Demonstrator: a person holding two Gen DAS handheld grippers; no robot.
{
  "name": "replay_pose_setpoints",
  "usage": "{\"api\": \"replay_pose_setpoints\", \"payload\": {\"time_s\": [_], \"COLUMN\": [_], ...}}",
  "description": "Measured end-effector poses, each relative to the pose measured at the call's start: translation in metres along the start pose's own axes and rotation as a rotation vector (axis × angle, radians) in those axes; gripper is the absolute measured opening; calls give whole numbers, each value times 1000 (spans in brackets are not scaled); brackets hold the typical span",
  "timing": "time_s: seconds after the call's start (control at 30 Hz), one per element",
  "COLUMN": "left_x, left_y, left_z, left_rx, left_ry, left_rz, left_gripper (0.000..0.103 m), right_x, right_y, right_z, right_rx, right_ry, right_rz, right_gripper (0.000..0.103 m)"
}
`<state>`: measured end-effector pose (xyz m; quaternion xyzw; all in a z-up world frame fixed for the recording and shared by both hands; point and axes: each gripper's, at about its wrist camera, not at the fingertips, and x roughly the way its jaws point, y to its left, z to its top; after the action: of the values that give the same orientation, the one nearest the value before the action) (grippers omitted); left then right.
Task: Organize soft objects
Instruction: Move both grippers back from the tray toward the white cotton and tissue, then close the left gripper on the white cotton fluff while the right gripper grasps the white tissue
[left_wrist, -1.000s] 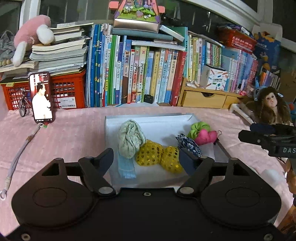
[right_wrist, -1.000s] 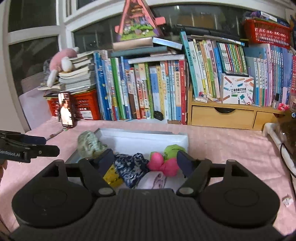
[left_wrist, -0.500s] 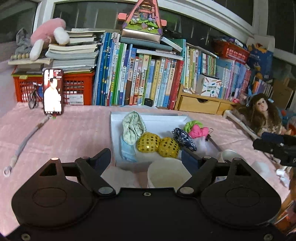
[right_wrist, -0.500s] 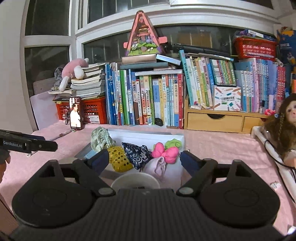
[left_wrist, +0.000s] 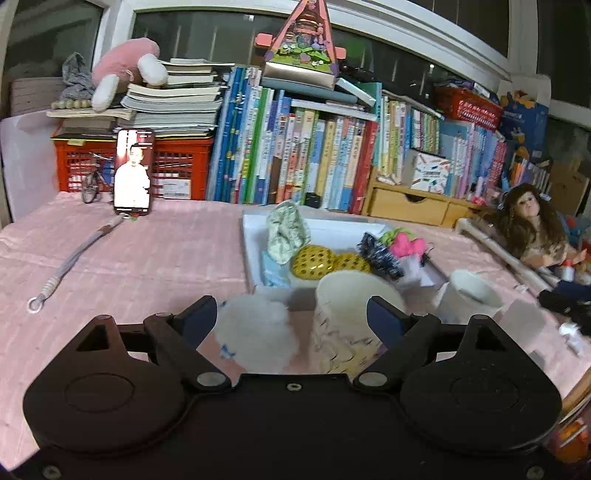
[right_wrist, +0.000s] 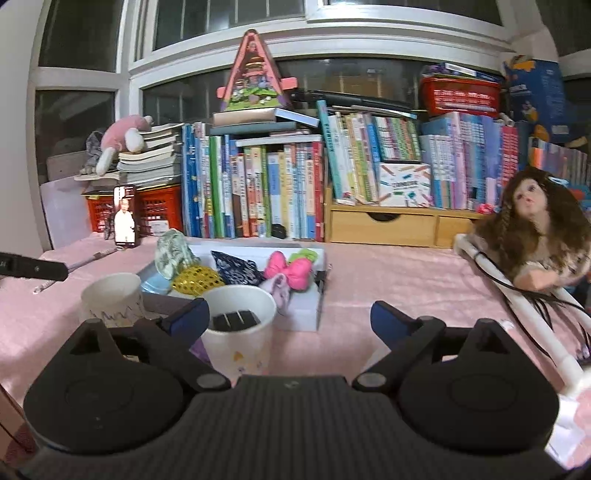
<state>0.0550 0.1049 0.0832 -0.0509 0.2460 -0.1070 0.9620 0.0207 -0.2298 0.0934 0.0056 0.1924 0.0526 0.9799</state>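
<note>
A white tray (left_wrist: 255, 229) on the pink cloth holds soft items: a green-white cloth (left_wrist: 286, 232), a yellow sequin bow (left_wrist: 321, 258), a dark blue patterned piece (left_wrist: 380, 254), a pink bow (left_wrist: 406, 245) and a light blue mask (left_wrist: 275, 271). My left gripper (left_wrist: 291, 319) hovers short of the tray, its jaws opening; a white fluffy wad (left_wrist: 255, 336) and a paper cup (left_wrist: 347, 314) show in the gap, untouched. My right gripper (right_wrist: 290, 321) is also opening and holds nothing; a paper cup (right_wrist: 240, 325) stands by its left finger. The pink bow (right_wrist: 291, 271) and tray (right_wrist: 303, 306) lie ahead.
A second cup (right_wrist: 110, 299) stands left of the tray. A doll (right_wrist: 535, 229) on a white rack sits at the right. Books, a red crate (left_wrist: 177, 166), a propped phone (left_wrist: 133, 171) and wooden drawers (right_wrist: 384, 229) line the back. A lanyard (left_wrist: 70, 266) lies at the left.
Both grippers have drawn back from the tray and their jaws have widened. The two paper cups and the white wad have come into view in front of them.
</note>
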Motion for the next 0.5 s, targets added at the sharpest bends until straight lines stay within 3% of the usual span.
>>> {"api": "replay_pose_setpoints", "payload": {"time_s": [0.5], "left_x": [13], "left_y": [3], "left_z": [-57], "left_rx": [-16], "left_ry": [-3], "left_rz": [63], "left_gripper": [88], "right_x": [-16], "right_y": [-5], "right_z": [-60], "right_rx": [68], "right_ry": [-40], "right_rz": [-163], "right_gripper": [101]}}
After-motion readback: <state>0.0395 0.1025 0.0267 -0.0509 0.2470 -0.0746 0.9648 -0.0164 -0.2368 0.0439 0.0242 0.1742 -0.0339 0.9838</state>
